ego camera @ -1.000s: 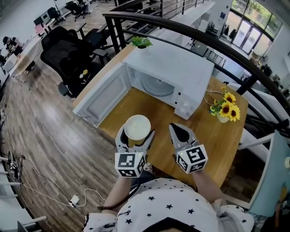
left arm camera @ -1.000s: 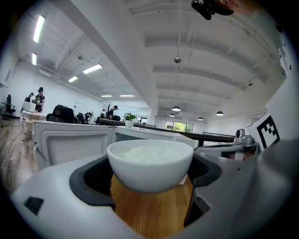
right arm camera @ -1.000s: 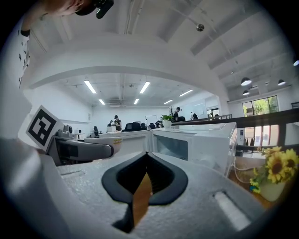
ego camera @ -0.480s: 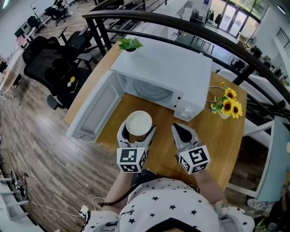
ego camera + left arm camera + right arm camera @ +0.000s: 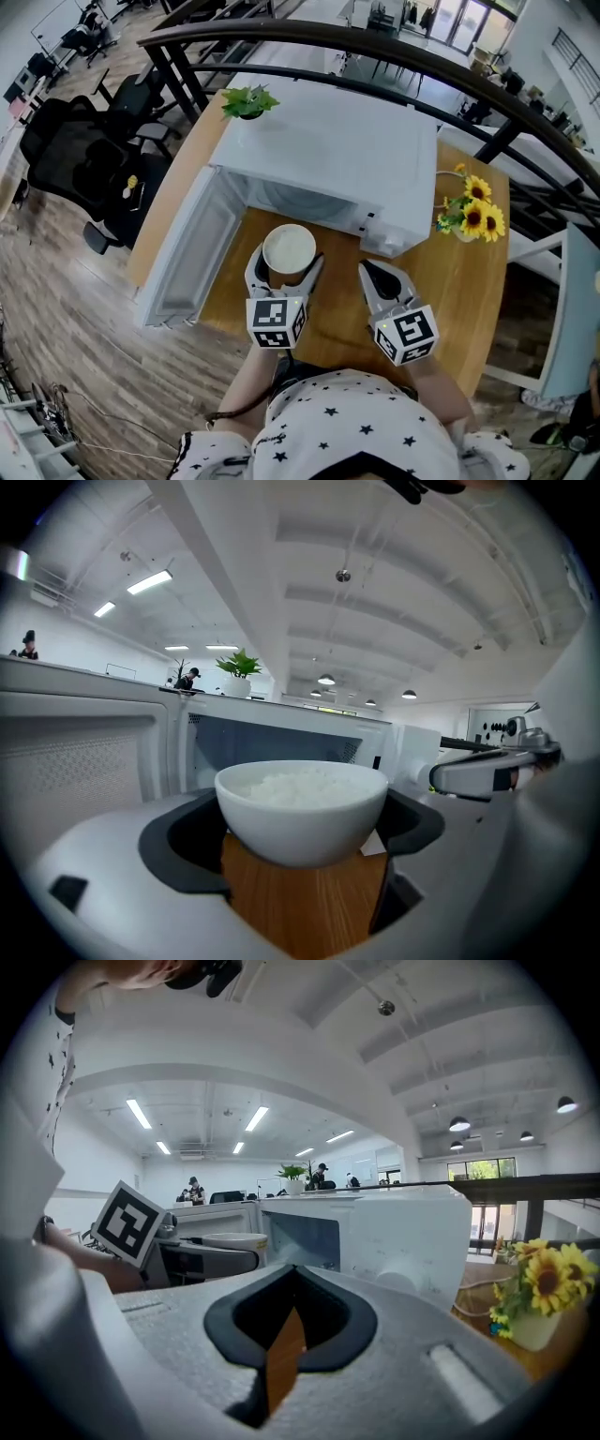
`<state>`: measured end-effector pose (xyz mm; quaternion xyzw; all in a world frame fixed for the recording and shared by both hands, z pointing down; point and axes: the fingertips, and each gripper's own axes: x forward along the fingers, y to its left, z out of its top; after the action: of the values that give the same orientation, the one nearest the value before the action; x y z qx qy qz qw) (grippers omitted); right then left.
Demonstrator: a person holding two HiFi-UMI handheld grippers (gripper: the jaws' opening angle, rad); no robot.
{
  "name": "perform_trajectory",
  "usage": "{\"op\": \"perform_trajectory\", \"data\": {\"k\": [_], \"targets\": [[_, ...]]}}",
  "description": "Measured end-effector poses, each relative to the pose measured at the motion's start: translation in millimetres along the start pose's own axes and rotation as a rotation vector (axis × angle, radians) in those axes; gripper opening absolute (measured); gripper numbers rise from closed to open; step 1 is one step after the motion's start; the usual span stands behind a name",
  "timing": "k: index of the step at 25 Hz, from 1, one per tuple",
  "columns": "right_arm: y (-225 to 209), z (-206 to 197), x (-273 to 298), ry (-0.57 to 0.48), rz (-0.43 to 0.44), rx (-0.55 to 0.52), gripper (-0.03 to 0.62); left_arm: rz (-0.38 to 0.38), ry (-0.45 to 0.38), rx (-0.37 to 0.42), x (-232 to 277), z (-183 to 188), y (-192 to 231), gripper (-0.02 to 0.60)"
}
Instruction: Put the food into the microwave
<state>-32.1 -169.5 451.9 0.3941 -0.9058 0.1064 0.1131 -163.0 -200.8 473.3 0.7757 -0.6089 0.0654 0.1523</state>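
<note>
Wooden table (image 5: 464,281), microwave (image 5: 328,155) interior mostly hidden

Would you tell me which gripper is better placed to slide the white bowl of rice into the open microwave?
Left. The left gripper holds the white bowl of rice directly before the open white microwave; the right gripper is shut and empty.

Clamping a white bowl (image 5: 302,827) of rice (image 5: 302,787) in the left gripper (image 5: 300,841), pressing dark pads (image 5: 181,850) against both its sides. Holding it over the wooden table (image 5: 300,907), facing the open microwave (image 5: 281,741), its door (image 5: 80,761) swung out at left. Showing a potted plant (image 5: 239,665) above the microwave's top edge and the right gripper (image 5: 487,772) at the right.
</note>
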Motion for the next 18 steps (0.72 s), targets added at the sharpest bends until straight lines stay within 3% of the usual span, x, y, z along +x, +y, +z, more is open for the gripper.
{"op": "perform_trajectory", "data": {"k": [18], "targets": [[-11.0, -18.1, 24.3, 0.059, -0.063, 0.039, 0.005, -0.063, 0.085, 0.050, 95.9, -23.5, 25.4, 0.471]]}}
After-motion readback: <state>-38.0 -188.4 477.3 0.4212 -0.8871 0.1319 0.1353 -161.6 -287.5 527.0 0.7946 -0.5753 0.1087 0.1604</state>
